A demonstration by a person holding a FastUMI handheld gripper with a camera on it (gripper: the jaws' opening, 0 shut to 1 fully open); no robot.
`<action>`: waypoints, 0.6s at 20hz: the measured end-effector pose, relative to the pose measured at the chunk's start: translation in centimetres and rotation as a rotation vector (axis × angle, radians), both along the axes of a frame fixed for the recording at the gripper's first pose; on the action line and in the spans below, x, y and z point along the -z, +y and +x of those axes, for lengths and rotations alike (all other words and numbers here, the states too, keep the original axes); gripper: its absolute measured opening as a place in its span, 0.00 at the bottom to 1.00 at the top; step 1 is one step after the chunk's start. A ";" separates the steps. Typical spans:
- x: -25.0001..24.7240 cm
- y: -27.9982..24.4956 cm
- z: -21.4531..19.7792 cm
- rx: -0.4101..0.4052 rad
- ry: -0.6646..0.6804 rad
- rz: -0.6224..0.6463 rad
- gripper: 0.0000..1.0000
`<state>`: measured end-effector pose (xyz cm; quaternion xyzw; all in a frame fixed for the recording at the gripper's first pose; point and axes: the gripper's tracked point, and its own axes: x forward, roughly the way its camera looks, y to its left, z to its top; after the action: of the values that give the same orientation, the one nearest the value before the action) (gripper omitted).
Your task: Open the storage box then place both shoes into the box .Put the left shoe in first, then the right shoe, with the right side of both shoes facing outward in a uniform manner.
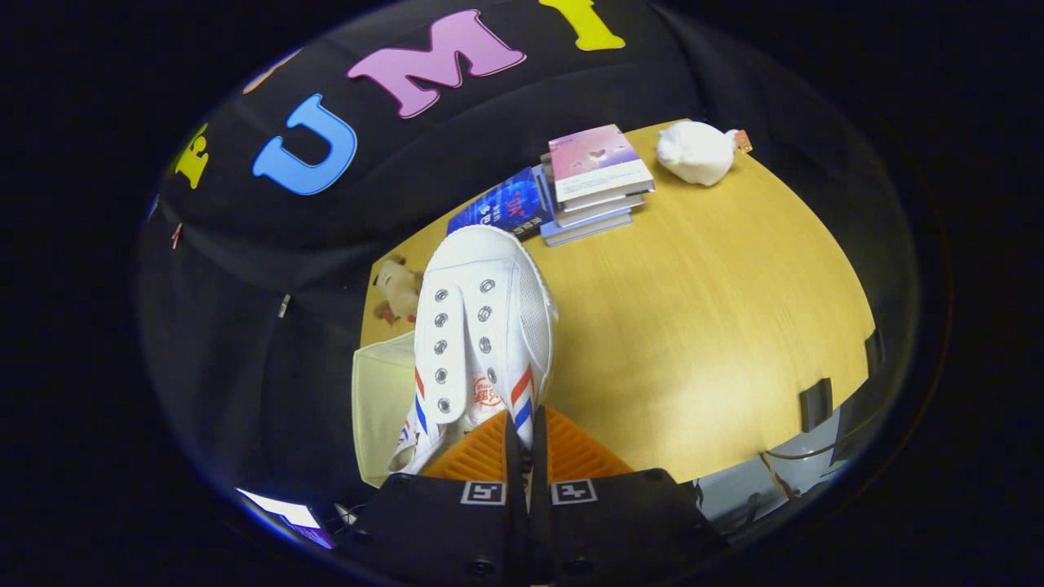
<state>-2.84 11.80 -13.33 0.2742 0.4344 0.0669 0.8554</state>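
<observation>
The gripper [526,444] is clamped on a white shoe [481,326], both orange fingers [477,452] pressing a thin part of its upper near the heel, so the shoe hangs lifted with its toe pointing far. Below and left of the shoe sits the pale storage box [377,408], near the left edge of the wooden table [701,326]; its lid seems already open, though the view of it is partial. I cannot tell which shoe this is. Judging by this, the box is opened and one shoe is being carried toward it, not yet placed. A stack of books [595,183], a plush toy [398,289] and a white bundle [695,152] lie farther off.
</observation>
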 end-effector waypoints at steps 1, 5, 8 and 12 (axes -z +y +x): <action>-0.6 1.7 0.2 -0.020 -0.007 0.019 0.05; -0.7 7.8 0.5 -0.107 -0.008 0.065 0.05; 0.1 11.5 -0.1 -0.161 0.013 0.083 0.05; 1.7 15.4 -0.7 -0.196 0.067 0.085 0.05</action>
<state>-3.54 27.22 -15.04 0.2686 0.4842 0.1593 0.8174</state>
